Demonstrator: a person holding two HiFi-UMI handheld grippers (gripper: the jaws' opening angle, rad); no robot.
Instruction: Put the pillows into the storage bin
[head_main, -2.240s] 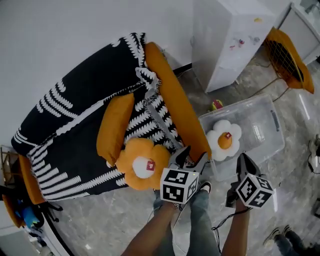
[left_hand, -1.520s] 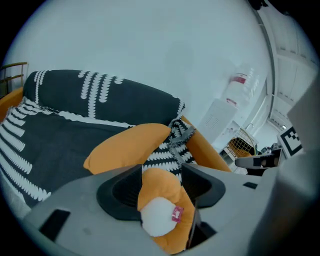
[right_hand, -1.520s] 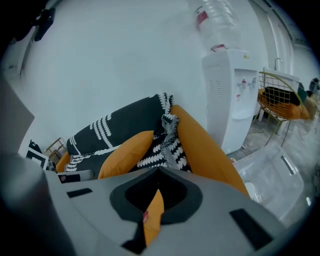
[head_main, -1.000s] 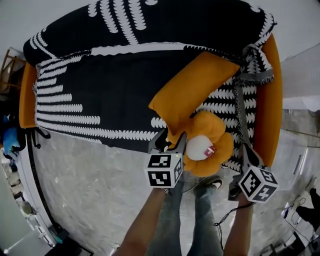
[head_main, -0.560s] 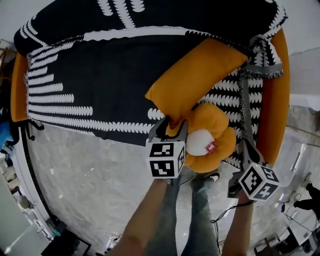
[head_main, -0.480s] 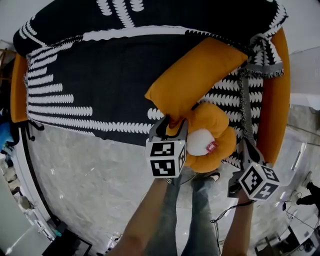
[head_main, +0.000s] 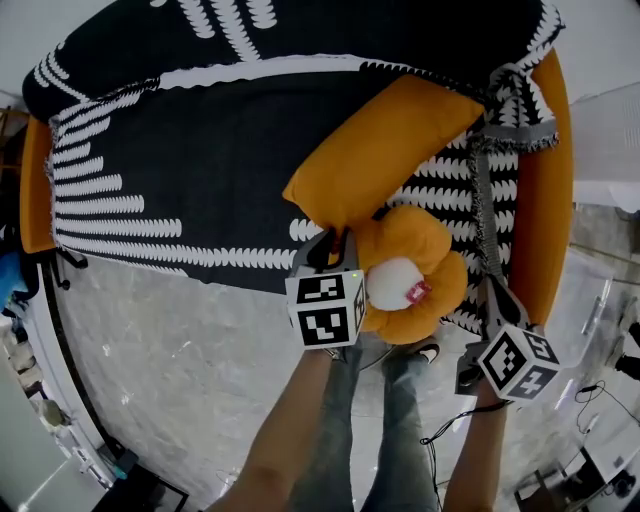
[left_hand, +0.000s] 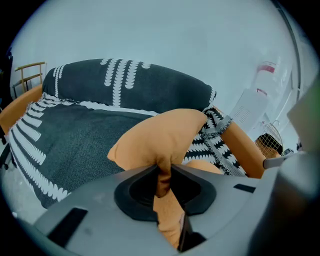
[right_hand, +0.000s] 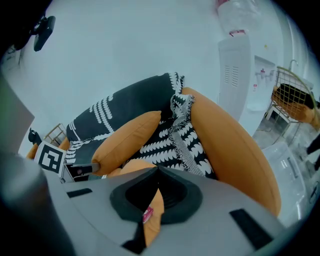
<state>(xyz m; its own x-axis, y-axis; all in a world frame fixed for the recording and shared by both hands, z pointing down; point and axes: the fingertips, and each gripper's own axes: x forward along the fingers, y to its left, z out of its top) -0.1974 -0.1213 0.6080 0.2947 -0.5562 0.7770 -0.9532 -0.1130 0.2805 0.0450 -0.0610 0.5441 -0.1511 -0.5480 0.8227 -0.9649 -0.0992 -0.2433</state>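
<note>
A long orange pillow lies slanted on the sofa's black-and-white throw. My left gripper has just been closing, and its jaws now pinch that pillow's near corner, with orange fabric squeezed between the pads. An orange flower pillow with a white middle and a red tag rests against the long pillow's lower end. My right gripper hangs just right of the flower pillow with its jaws together and gripping nothing. A sliver of the flower pillow shows behind them. No storage bin is in view.
The sofa's orange arm rises right of the pillows, with the throw's fringed edge beside it. The person's legs stand on grey marble floor. A white cabinet and a wire basket stand beyond the arm.
The head has turned from the bin to the sofa. My left gripper moved onto the long pillow's corner and its jaws, open half a second ago, closed on it. The right gripper kept still.
</note>
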